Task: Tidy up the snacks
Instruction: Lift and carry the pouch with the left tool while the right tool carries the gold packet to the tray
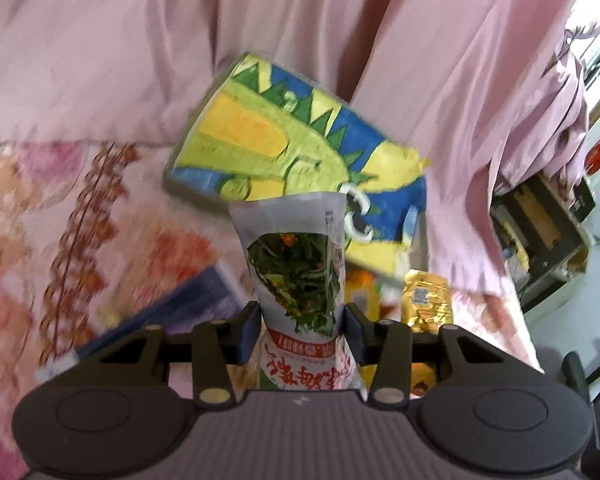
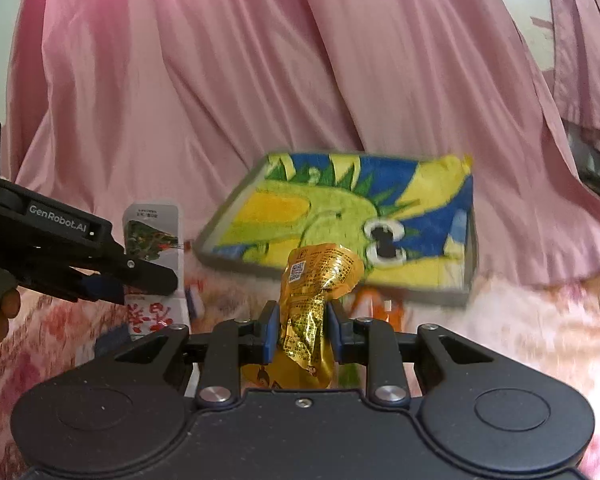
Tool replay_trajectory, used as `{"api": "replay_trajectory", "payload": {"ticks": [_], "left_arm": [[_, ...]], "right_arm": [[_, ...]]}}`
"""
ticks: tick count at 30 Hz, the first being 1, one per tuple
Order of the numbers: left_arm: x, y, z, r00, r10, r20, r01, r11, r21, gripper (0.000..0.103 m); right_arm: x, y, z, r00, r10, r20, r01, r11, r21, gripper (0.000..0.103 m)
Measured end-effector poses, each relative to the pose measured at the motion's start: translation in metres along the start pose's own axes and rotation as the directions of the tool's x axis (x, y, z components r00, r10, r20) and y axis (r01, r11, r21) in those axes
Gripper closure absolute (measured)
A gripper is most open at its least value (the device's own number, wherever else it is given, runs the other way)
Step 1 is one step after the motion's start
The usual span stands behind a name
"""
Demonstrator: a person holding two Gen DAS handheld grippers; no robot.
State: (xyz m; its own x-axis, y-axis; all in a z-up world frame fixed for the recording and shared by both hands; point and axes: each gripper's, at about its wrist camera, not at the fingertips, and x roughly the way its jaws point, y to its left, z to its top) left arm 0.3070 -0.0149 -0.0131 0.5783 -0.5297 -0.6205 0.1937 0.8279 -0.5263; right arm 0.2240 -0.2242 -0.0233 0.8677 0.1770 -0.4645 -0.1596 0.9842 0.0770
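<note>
Both packets look light, soft and crinkly: the left gripper [image 1: 302, 330] pinches the white vegetable packet [image 1: 298, 264] mid-body, the right gripper [image 2: 302, 330] clamps the slippery gold foil packet [image 2: 314, 300] at its waist.

White snack packet [image 1: 296, 264]: clear window showing green vegetable strips, red print below; upright, pinched at its waist between jaws. Gold foil snack pouch [image 2: 312, 300]: crinkled, small code label near top; upright, squeezed mid-body between jaws. Both raised above the flowered bedspread [image 1: 40, 220].
</note>
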Motion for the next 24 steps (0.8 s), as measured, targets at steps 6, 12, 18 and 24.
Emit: {"api": "replay_trajectory", "payload": {"ticks": [6, 12, 18, 24], "left_arm": [[0.026, -0.017, 0.050, 0.996, -0.016, 0.084, 0.012, 0.998, 0.056, 0.054], [0.077, -0.022, 0.094, 0.993, 0.011, 0.121, -0.022, 0.996, 0.085, 0.054], [0.120, -0.013, 0.107, 0.993, 0.059, 0.103, -0.064, 0.997, 0.046, 0.054], [0.125, -0.004, 0.121, 0.991, 0.065, 0.120, -0.067, 0.998, 0.008, 0.053]], "right_arm": [[0.037, -0.013, 0.045, 0.998, 0.004, 0.061, -0.002, 1.000, -0.023, 0.075], [0.094, -0.035, 0.080, 0.997, -0.019, 0.069, 0.018, 1.000, 0.008, 0.075], [0.147, -0.048, 0.088, 0.999, -0.026, 0.018, 0.025, 0.998, 0.058, 0.075], [0.174, -0.051, 0.081, 0.998, -0.022, -0.054, 0.025, 0.997, 0.072, 0.075]]}}
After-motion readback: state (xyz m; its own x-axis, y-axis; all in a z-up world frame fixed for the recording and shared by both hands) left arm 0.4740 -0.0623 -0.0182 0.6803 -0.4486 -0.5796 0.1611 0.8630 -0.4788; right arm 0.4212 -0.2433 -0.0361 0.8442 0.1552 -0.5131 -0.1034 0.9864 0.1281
